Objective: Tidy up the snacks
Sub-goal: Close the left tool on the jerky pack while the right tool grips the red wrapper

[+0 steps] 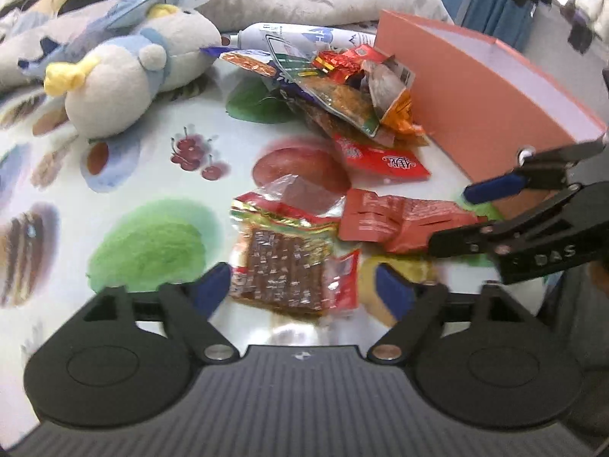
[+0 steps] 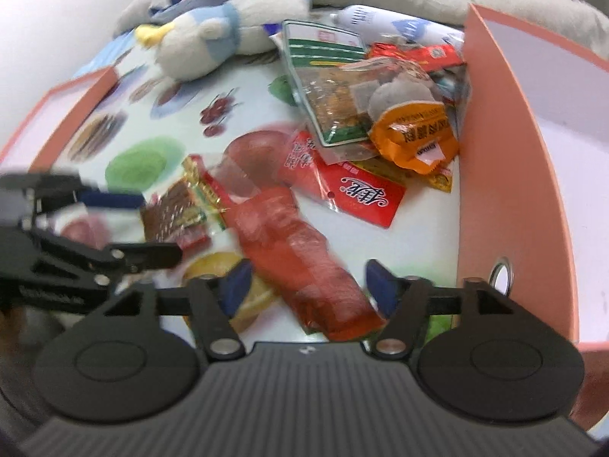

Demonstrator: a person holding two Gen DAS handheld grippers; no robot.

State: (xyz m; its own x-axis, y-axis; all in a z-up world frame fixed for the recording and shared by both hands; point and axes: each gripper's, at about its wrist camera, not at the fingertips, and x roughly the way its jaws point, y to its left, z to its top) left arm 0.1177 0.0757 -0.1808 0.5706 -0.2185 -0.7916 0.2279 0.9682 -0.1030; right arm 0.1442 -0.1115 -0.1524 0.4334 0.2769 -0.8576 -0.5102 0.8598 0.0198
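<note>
Your left gripper (image 1: 302,285) stands wide, its blue pads either side of a clear packet of brown jerky-like strips (image 1: 283,266) without pressing on it. Your right gripper (image 2: 306,285) is also wide, straddling a red translucent packet (image 2: 304,262) that lies lengthwise between the pads; nothing is clamped there either. Both packets rest flat on the fruit-printed tabletop (image 1: 160,160), just beside each other, set apart from the main heap of snacks (image 2: 365,114), which is piled against the wall of the pink box (image 2: 506,175). That box stands open on your right, so it looks like the place the snacks are meant to go. A second pink box edge (image 2: 61,110) shows at the left in the right wrist view. The plush toy (image 1: 141,72) and a white tube (image 1: 300,34) lie at the far edge, away from the work. The heap is unsorted, so most of the task remains.
</note>
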